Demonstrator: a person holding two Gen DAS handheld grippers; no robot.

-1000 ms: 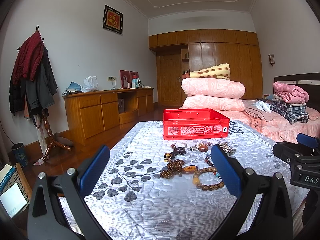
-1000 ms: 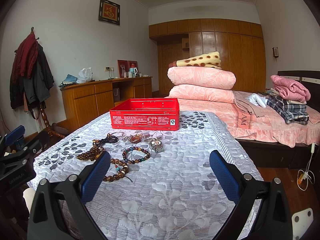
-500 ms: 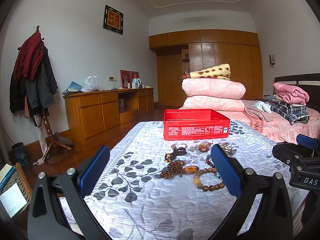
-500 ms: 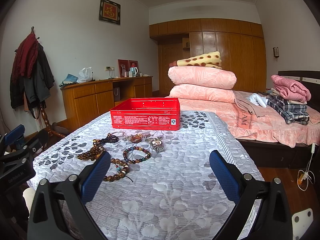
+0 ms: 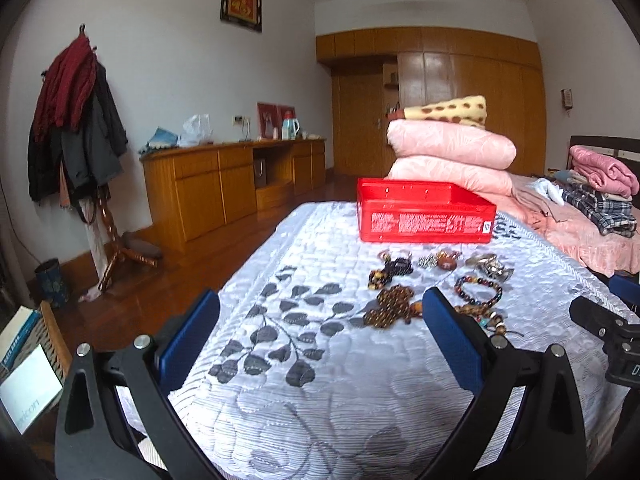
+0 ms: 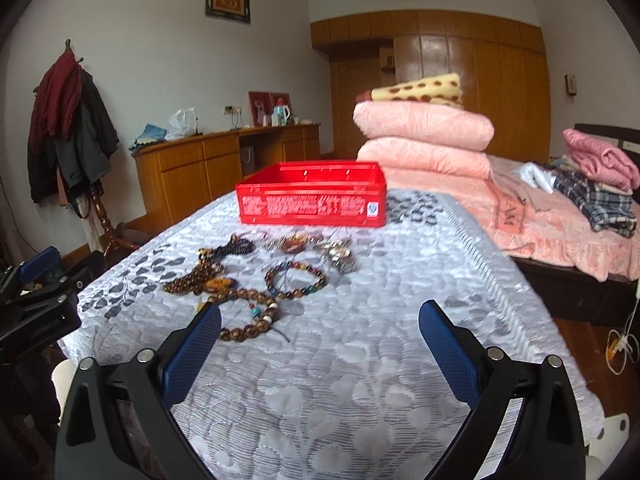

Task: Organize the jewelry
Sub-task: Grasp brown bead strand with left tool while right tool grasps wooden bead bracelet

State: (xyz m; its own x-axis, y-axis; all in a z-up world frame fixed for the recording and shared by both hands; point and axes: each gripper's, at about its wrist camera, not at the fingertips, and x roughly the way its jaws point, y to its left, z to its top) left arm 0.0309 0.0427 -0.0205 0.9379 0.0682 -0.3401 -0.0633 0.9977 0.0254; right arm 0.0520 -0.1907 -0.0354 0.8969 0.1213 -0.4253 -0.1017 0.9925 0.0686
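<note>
Left gripper point(image 5: 320, 340): nearest in the left wrist view, jaws spread wide, nothing between the blue pads, held above the near edge of the quilted cover point(image 5: 320, 380).
Right gripper point(image 6: 320, 344): jaws likewise wide apart and empty, above the same cover; its left pad sits just in front of the brown bead bracelet point(image 6: 248, 316).
Brown bead bracelet: closest piece of jewelry, lying flat on the cover, with a few light and turquoise beads among the brown.
Multicolour bead bracelet point(image 6: 296, 280): just behind the brown one, a round loop lying flat.
Amber bead string point(image 6: 200, 280): to the left of both bracelets, bunched in a heap.
Dark bead string point(image 6: 236, 248): behind the amber heap, nearer the box.
Metal pieces point(image 6: 340, 258): a silvery cluster to the right of the dark string; too blurred to identify further.
Red box point(image 6: 312, 200): open-topped, standing on the cover just behind the jewelry, white print on its near wall; its inside is not visible.
Folded pink quilts point(image 6: 424, 140): stacked behind the box, a spotted yellow blanket point(image 6: 420, 90) on top.
Wooden cabinet point(image 6: 224, 168): along the left wall, well apart from the bed.
Wardrobe point(image 6: 460, 80): against the far wall.
</note>
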